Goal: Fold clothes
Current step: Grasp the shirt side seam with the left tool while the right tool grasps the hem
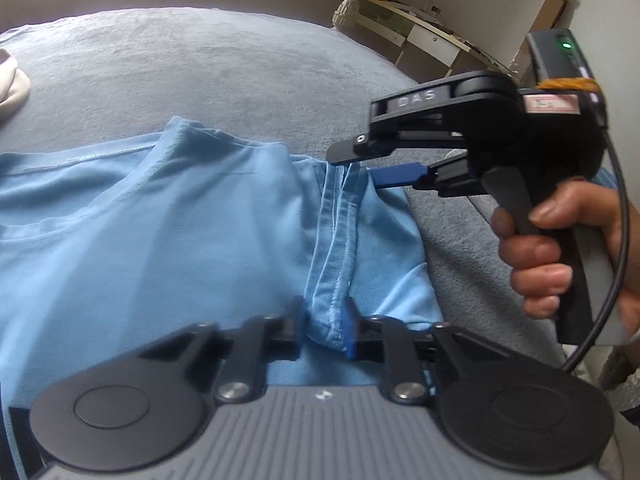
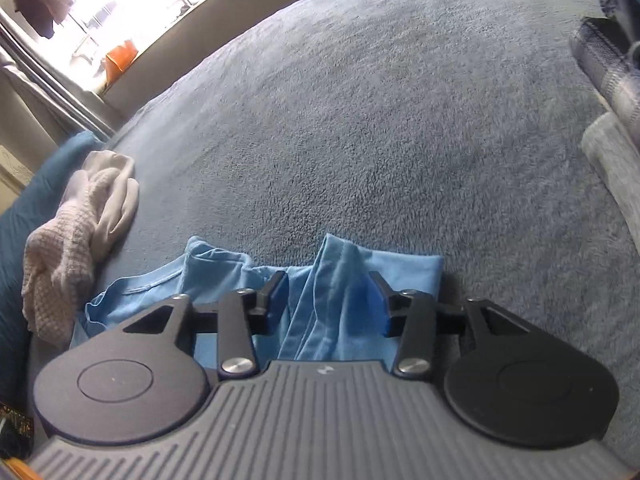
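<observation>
A light blue T-shirt [image 1: 160, 240] lies on a grey-blue fleece blanket [image 1: 200, 72]. Its neck hole is at the left and a hemmed edge [image 1: 334, 240] is bunched into a raised ridge. My left gripper [image 1: 324, 328] is shut on the near end of that hem. My right gripper [image 1: 356, 168], held by a hand, has its jaws apart around the far end of the ridge. In the right wrist view the shirt [image 2: 336, 280] passes between the right gripper's [image 2: 330, 300] parted fingers, closer to the blue right pad [image 2: 376, 300].
A crumpled beige knit garment [image 2: 80, 216] lies at the bed's left edge, also seen in the left wrist view [image 1: 12, 80]. Folded grey and plaid fabric [image 2: 612, 92] sits at the right. A cluttered white shelf [image 1: 420, 32] stands beyond the bed.
</observation>
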### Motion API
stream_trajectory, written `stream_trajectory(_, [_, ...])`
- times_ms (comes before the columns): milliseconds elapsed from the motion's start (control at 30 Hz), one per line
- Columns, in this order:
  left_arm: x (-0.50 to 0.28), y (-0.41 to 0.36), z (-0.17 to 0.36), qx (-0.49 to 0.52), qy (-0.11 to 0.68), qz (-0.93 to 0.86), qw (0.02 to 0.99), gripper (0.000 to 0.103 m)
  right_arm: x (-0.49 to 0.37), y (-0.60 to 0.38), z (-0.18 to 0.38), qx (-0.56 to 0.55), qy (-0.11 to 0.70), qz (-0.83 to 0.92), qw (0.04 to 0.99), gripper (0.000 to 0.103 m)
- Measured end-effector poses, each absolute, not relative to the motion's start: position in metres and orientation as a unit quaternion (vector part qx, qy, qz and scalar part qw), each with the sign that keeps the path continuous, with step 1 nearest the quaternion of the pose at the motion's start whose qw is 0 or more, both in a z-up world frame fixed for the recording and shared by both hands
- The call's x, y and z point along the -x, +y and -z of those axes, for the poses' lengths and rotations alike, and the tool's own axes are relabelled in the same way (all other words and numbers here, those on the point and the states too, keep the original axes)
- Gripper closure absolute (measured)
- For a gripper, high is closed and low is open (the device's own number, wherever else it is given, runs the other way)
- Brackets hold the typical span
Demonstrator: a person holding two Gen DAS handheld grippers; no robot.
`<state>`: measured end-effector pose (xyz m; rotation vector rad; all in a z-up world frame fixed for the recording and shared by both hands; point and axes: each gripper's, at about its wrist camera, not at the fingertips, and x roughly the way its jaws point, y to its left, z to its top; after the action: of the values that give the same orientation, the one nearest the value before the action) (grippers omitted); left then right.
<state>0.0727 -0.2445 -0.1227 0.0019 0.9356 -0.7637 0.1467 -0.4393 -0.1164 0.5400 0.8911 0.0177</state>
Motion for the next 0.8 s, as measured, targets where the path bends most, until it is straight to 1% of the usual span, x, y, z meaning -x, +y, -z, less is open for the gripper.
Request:
stream_trajectory(67, [-0.070, -0.245, 0.125, -0.003, 0.436, 0.355, 0.827, 0.096, -0.150, -0.438, 0.120, -0.250, 0.427, -0.006, 0.869, 0.062])
stream_trajectory(100, [-0.069, -0.245, 0.125, 0.000, 0.433, 0.354, 0.829, 0.096, -0.150, -0.438, 0.122, -0.244, 0.427, -0.006, 0.871, 0.062])
stream_trajectory(133, [-0.067, -0.243, 0.125, 0.005, 0.430, 0.352, 0.831, 0.097, -0.151, -0.437, 0.123, -0.238, 0.425, -0.005, 0.873, 0.068])
stream_trajectory(167, [-0.065, -0.241, 0.125, 0.011, 0.426, 0.351, 0.833, 0.098, -0.149, -0.437, 0.121, -0.232, 0.420, 0.000, 0.878, 0.080])
stream_trajectory(200, [-0.063, -0.239, 0.125, 0.017, 0.424, 0.351, 0.835, 0.098, -0.147, -0.437, 0.120, -0.226, 0.414, 0.003, 0.882, 0.086])
stream_trajectory(233, [-0.061, -0.238, 0.125, 0.024, 0.422, 0.351, 0.836, 0.099, -0.145, -0.437, 0.118, -0.221, 0.408, 0.002, 0.886, 0.096])
stream_trajectory(267, [-0.060, -0.236, 0.124, 0.032, 0.419, 0.352, 0.836, 0.099, -0.143, -0.436, 0.117, -0.217, 0.401, 0.001, 0.890, 0.098])
stream_trajectory(367, [-0.056, -0.228, 0.121, 0.064, 0.414, 0.360, 0.834, 0.099, -0.136, -0.433, 0.110, -0.203, 0.380, -0.006, 0.902, 0.101])
stream_trajectory(633, [-0.037, -0.198, 0.103, 0.118, 0.398, 0.376, 0.828, 0.099, -0.119, -0.424, 0.083, -0.219, 0.333, -0.086, 0.913, 0.101])
stream_trajectory(800, [-0.027, -0.178, 0.101, 0.140, 0.400, 0.360, 0.831, 0.099, -0.124, -0.398, 0.077, -0.206, 0.335, -0.138, 0.909, 0.101])
